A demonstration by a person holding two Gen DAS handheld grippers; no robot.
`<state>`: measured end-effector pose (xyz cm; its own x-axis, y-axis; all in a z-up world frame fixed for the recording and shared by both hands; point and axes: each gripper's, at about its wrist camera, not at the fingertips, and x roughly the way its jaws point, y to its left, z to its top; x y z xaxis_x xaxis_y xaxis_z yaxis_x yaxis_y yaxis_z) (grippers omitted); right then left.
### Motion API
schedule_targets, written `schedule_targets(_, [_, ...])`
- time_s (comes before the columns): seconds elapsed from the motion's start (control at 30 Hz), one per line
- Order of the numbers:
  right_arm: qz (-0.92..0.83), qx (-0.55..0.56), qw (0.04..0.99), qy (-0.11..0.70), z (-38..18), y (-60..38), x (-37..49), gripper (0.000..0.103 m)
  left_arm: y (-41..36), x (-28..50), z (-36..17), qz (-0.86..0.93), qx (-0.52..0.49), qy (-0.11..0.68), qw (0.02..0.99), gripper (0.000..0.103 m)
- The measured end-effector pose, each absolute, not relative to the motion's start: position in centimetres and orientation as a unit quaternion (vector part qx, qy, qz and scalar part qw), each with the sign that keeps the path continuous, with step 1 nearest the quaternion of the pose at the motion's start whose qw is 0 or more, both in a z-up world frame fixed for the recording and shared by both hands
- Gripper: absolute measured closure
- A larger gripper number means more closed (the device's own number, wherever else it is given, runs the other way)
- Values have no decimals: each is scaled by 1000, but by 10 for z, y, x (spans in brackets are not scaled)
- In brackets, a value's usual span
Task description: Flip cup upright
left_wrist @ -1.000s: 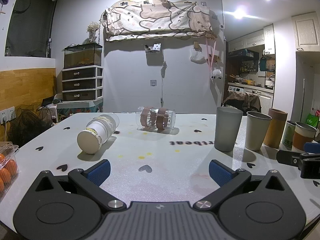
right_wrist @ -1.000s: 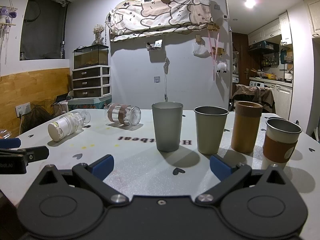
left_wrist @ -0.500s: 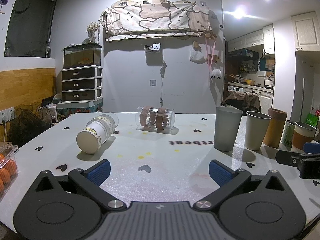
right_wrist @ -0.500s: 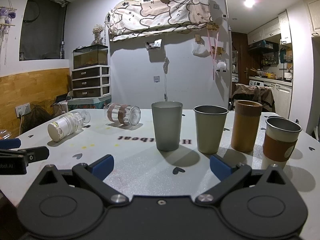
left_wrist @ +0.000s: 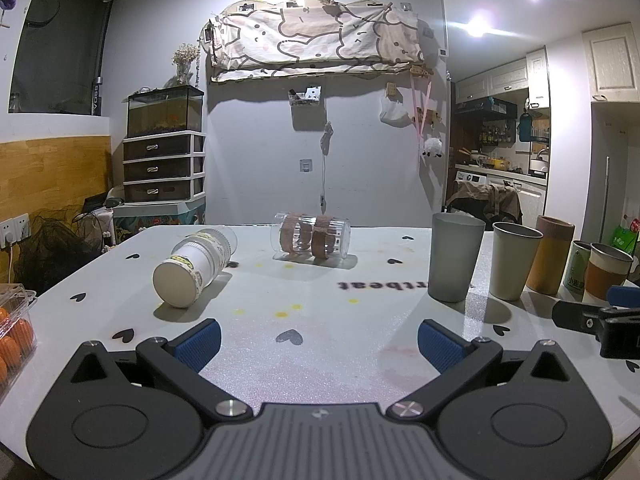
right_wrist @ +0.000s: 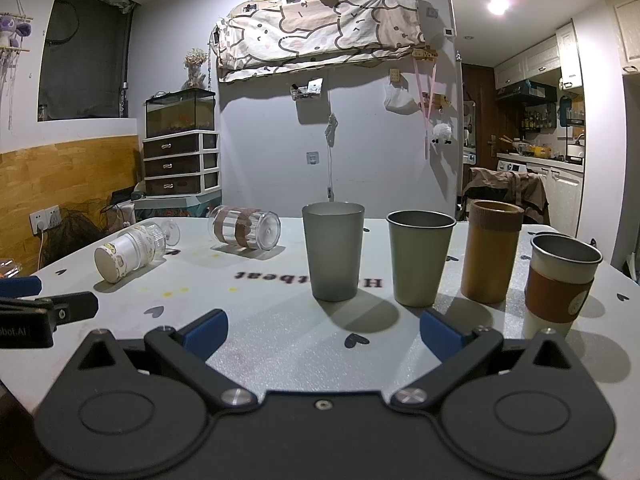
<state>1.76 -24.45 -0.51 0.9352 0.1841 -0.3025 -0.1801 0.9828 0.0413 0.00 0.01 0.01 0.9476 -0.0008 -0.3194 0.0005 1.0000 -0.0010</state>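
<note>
nothing has moved: both jaws stay apart, white cup lies sideways

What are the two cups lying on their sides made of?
The banded cup looks like clear ribbed glass or hard plastic: the table shows through it. Its brown bands seem leather-like. The white cup looks like clear glass or plastic in a matte white paper-like printed sleeve.

Left gripper, right gripper: matte black bodies, blue ribbed fingertip pads, silver pivot screws.
</note>
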Motion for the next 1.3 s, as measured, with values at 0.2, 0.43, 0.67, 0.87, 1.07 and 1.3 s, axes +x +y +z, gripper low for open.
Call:
schedule_targets(0.2, [92, 7, 984, 154, -5, -245, 18, 0, 0, 0, 0, 0, 0, 162, 987, 0])
schedule_targets(0.43, [92, 7, 984, 154, -5, -245, 18, 0, 0, 0, 0, -1, 0, 162, 987, 0])
schedule_targets(0.67, [93, 7, 984, 154, -5, -245, 17, 0, 0, 0, 0, 0, 0, 163, 987, 0])
schedule_targets(0.87, [94, 7, 984, 152, -1, -249, 17, 0, -1, 0, -2, -3, 1, 160, 987, 0])
schedule_targets(1.07, [94, 10, 985, 146, -1, -247, 11, 0, 7, 9, 5, -6, 3, 149, 989, 0])
schedule_targets(1.3, [97, 17, 986, 133, 3, -250, 5, 0, 42, 48, 20, 38, 28, 131, 990, 0])
